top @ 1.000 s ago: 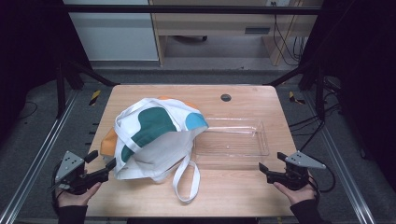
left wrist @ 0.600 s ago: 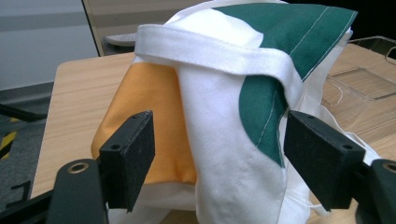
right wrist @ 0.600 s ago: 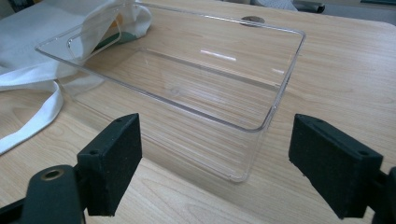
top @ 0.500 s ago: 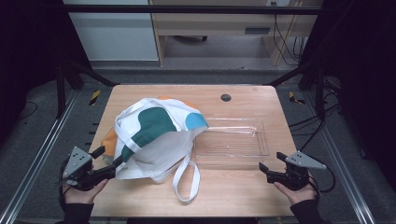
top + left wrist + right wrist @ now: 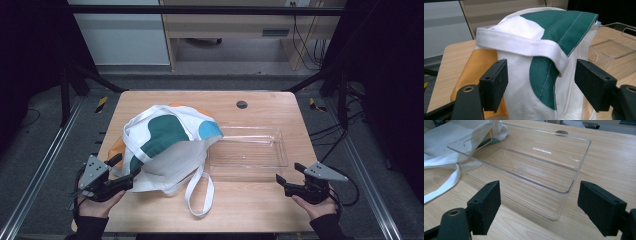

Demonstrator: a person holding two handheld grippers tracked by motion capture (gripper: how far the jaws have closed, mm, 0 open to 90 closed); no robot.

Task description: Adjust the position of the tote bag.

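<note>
Item one: white canvas tote bag (image 5: 167, 150) with green, orange and blue patches, slumped on my wooden table (image 5: 250, 210) toward its left edge. My left hand-held gripper (image 5: 541, 82) stands spread, bag fabric between the jaws, unpinched. My right hand-held gripper (image 5: 539, 206), spread though just narrowing, faces the clear plastic tray (image 5: 529, 167) near the right edge.

Whatever filled the tote bag (image 5: 167, 145) stayed hidden under its cloth — just a bulge beneath the white and green. The orange patch (image 5: 116, 148) at its left side was mostly covered, so I could not tell what it was. The bag's near edge ran off the bottom of the left gripper view. The clear tray (image 5: 248, 148) had its left end tucked behind the bag, and the small dark disc (image 5: 242, 104) on the table (image 5: 260, 205) was too small to identify.
</note>
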